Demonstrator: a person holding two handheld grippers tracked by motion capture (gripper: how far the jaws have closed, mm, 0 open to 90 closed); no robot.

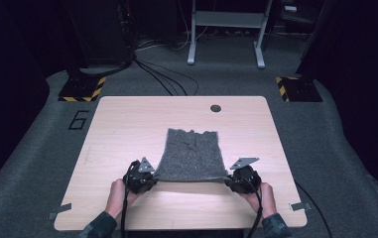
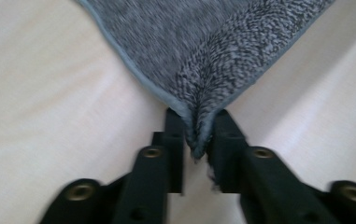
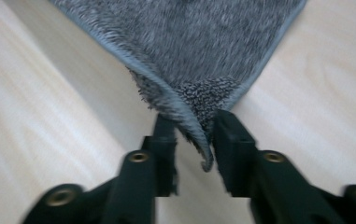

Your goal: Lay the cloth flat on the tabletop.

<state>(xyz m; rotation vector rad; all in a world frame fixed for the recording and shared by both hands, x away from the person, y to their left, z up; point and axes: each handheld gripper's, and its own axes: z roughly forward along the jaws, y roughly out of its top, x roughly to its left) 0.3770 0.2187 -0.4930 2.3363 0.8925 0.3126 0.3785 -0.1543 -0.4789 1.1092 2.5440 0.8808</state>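
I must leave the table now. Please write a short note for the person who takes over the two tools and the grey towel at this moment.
Left tool: jaws slightly apart, the near-left corner of the grey towel between them and touching the right jaw, no firm clamp visible.
Right tool: the same at the near-right corner; the corner curls loose in the gap.
Towel: on the wooden table, far part flat with a ragged far edge, near edge stretched between the two tools.
Done: towel spread out, both near corners brought down.
Left: probably to draw both tools clear, then check that the towel lies flat.
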